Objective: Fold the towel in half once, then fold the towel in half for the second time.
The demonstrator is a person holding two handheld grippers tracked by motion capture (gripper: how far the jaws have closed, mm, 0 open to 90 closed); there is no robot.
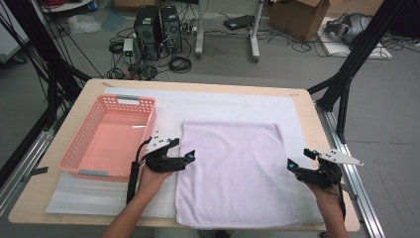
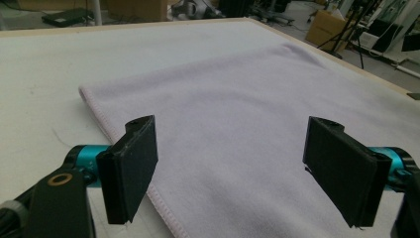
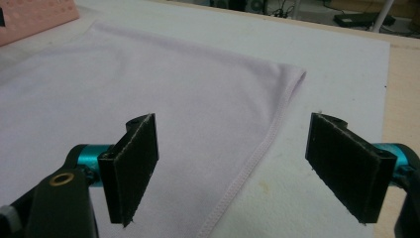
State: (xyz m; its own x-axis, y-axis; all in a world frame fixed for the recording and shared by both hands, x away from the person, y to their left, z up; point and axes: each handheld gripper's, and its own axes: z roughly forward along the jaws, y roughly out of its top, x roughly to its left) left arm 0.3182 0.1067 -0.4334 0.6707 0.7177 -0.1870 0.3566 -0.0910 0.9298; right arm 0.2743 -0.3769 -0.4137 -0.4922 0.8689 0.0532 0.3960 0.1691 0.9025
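1. From above, the towel (image 1: 233, 171) lies flat on the white mat (image 1: 223, 101), just right of the pink basket (image 1: 111, 136). The left gripper (image 1: 184, 150) hovers at the towel's left edge and the right gripper (image 1: 298, 161) at its right edge — both with jaws apart, holding nothing.
2. Along the left gripper's jaws, the towel's hemmed edge (image 2: 106, 121) runs under the near jaw; judging from this, lower until one jaw slides beneath the hem, then close.
3. Along the right gripper's jaws, the stitched edge (image 3: 267, 139) passes between them — I would pinch at matching points so the fold lands square.
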